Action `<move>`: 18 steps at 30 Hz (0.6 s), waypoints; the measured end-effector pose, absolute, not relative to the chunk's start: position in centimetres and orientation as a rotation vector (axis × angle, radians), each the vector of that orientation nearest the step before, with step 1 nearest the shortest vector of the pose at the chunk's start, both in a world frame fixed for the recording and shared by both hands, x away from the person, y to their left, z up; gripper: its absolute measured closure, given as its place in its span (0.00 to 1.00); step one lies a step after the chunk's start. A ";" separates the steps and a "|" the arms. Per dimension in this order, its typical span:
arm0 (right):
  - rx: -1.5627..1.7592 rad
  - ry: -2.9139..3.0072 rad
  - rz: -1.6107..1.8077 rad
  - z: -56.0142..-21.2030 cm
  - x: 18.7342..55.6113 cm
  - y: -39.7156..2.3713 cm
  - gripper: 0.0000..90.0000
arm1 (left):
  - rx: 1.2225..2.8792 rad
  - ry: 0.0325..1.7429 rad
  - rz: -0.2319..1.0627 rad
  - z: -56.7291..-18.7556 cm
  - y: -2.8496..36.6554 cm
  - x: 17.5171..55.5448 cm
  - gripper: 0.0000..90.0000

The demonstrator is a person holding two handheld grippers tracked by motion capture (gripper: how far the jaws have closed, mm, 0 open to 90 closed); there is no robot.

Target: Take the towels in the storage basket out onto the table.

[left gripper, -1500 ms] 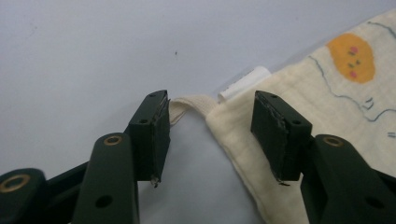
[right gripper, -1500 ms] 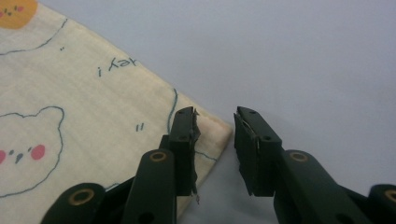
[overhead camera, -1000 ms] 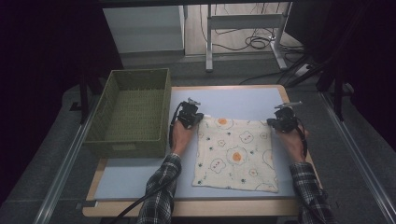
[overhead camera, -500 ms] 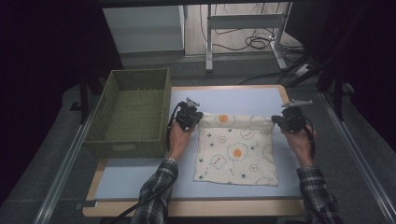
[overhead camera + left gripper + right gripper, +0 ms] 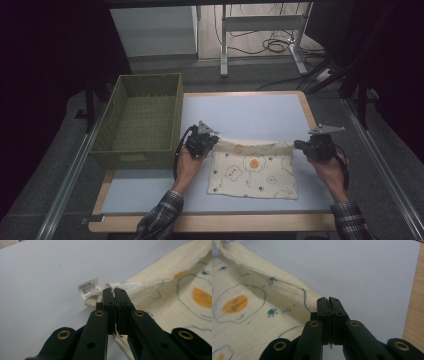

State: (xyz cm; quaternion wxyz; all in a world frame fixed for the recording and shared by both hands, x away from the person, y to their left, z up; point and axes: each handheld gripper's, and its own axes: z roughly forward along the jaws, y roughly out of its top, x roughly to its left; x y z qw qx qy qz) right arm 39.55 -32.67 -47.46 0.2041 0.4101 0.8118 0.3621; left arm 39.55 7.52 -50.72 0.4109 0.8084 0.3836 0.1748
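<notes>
Cloth [image 5: 252, 170] — one, its two far corners pinched by left tongs [image 5: 209, 141] and right tongs [image 5: 298, 145] — beside one basket [image 5: 140, 120].

Cream cloth [image 5: 252, 170] with orange blobs; olive-green basket [image 5: 142, 120].

High view looks down; gripper views close, sharing the cloth [image 5: 252, 170].

A wood-edged bench [image 5: 305, 107] with a pale blue top stood on grey floor [image 5: 45, 165]; beyond it were a white cabinet [image 5: 152, 30], a metal-legged desk frame [image 5: 260, 32] and tangled cables [image 5: 272, 46], amid dim surroundings.
</notes>
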 end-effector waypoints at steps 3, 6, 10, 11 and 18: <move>1.120 2.270 1.031 -47.6 37.9 -32.9 0.97 | 2.049 0.940 0.459 -50.9 7.6 38.2 0.98; 1.097 2.278 1.033 -47.6 36.2 -33.0 0.97 | 2.050 0.927 0.455 -51.0 7.7 37.3 0.98; 1.083 2.291 1.056 -47.6 33.8 -33.2 0.97 | 2.050 0.888 0.451 -50.9 8.0 34.8 0.98; 1.083 2.295 1.068 -47.7 33.1 -33.2 0.97 | 2.051 0.881 0.447 -50.9 8.1 34.4 0.98; 1.056 2.325 1.095 -48.8 30.4 -33.2 0.97 | 2.044 0.839 0.397 -51.2 9.1 31.8 0.98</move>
